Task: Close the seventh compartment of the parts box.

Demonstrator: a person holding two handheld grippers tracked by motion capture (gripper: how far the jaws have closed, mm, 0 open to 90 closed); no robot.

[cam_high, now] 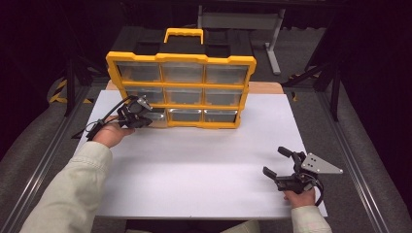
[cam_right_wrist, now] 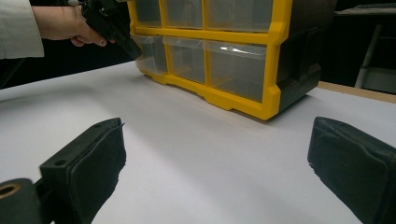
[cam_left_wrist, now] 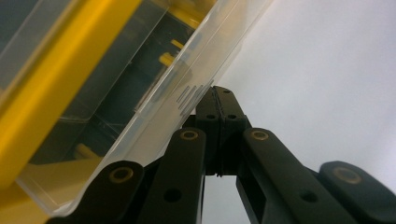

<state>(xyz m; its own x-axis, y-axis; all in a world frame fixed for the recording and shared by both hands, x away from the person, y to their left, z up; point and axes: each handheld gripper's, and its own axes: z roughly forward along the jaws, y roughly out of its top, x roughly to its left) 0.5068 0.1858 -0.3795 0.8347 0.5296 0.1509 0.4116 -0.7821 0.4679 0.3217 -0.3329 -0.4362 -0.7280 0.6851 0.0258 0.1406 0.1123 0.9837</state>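
Drawer (cam_high: pixel 156 116) at the bottom left of the yellow organizer (cam_high: pixel 182 90) was the thing in play; it sat slightly proud of its slot, its clear front facing the person, its long axis running back into the cabinet. The left tool (cam_high: pixel 142 112) had its jaws pressed together on the drawer's front lip, a grip that looked meant for sliding it straight out. The organizer stood upright at the far side of the white surface (cam_high: pixel 204 165), handle on top, drawers facing forward. The right tool (cam_high: pixel 279 162) rested near the right front edge, jaws wide apart, gripping nothing, apparently kept clear.
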